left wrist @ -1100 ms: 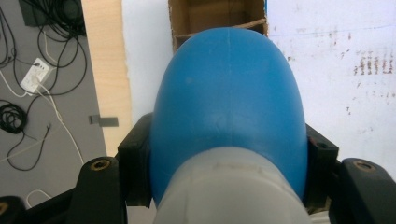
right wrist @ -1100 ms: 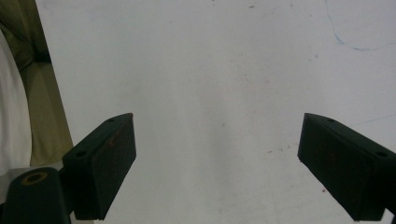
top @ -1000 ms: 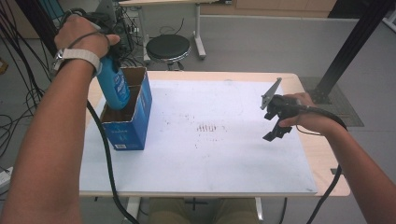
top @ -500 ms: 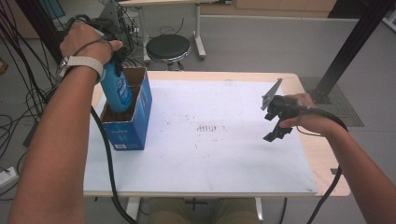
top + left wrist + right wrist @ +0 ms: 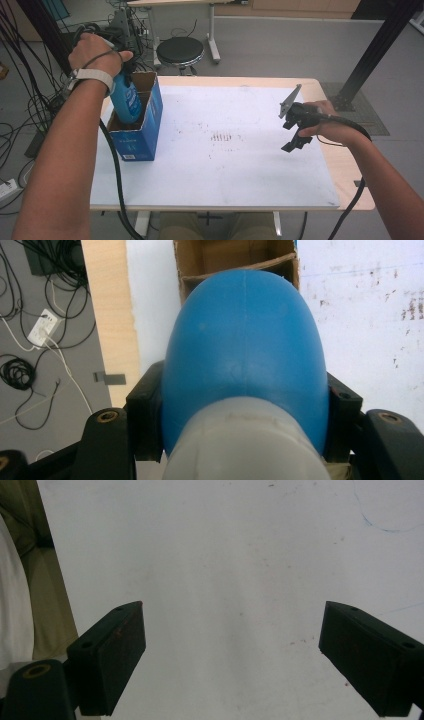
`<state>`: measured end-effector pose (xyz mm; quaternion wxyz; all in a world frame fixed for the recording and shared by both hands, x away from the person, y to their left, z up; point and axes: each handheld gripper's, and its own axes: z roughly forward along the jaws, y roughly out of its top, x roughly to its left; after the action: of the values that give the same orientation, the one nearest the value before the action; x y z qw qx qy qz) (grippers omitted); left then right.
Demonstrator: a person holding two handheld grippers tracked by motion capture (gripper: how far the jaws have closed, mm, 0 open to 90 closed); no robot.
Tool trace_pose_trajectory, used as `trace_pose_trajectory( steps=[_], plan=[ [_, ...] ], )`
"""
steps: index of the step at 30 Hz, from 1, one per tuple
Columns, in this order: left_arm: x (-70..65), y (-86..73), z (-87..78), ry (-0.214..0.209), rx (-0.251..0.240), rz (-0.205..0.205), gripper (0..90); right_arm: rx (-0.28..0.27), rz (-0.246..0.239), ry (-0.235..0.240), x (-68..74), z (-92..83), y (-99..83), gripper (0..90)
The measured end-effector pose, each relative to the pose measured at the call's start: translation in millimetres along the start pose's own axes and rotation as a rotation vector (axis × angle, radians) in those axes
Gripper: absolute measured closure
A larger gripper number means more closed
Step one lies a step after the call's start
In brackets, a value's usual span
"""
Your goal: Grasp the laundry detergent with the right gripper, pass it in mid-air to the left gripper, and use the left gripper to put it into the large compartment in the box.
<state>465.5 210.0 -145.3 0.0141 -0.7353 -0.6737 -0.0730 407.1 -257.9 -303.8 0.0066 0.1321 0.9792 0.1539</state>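
Blue bottle [image 5: 126, 102] stands partway down in the open blue cardboard box [image 5: 142, 135] at nine o'clock on the white table [image 5: 240, 175], and the left gripper [image 5: 245, 405] pinches it just below the pale neck (the box's cardboard divider shows from that gripper's own camera). Over at three o'clock, the right gripper [image 5: 295, 132] hangs above bare tabletop, jaws spread wide, nothing between them.
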Motion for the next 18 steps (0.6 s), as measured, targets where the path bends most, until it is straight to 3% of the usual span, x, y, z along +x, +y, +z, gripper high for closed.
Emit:
trace_pose_trajectory(
  steps=[18],
  plan=[
    [-1.8,-0.5,16.7,0.001,0.006,0.004,37.2,-0.004,0.006,0.000,0.3,1.2,-1.3,11.6]
  ],
)
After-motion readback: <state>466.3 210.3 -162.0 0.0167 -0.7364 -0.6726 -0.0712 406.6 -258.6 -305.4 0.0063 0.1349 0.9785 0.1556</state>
